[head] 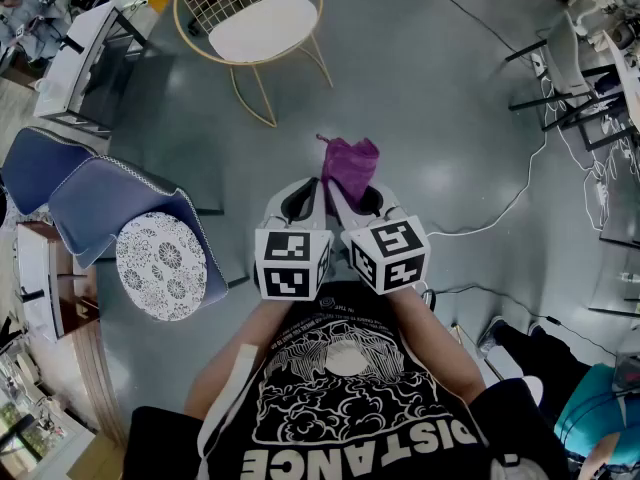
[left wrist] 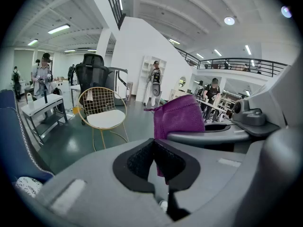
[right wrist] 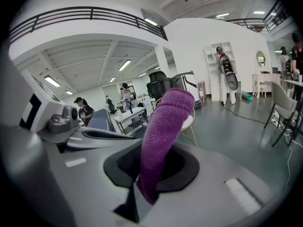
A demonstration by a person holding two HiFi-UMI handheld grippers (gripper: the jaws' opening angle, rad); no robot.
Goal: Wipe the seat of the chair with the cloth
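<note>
A gold wire chair [head: 262, 23] with a white seat stands on the grey floor, well ahead of me. In the left gripper view the same chair [left wrist: 105, 118] is off to the left. A purple cloth [head: 349, 164] sticks up from my right gripper [head: 352, 196], whose jaws are shut on it. The right gripper view shows the cloth [right wrist: 164, 122] rising out of the gripper [right wrist: 150, 171] and hiding part of the chair. My left gripper [head: 303, 198] is close beside the right one. It [left wrist: 154, 156] is shut with nothing in it, and the cloth [left wrist: 178, 117] hangs just to its right.
Two blue chairs, one with a round patterned cushion [head: 160, 266], stand at my left. A white table [head: 84, 61] is at the far left. A cable [head: 500, 208] runs over the floor to the right, near folding chairs [head: 568, 68]. People [left wrist: 155, 82] stand in the background.
</note>
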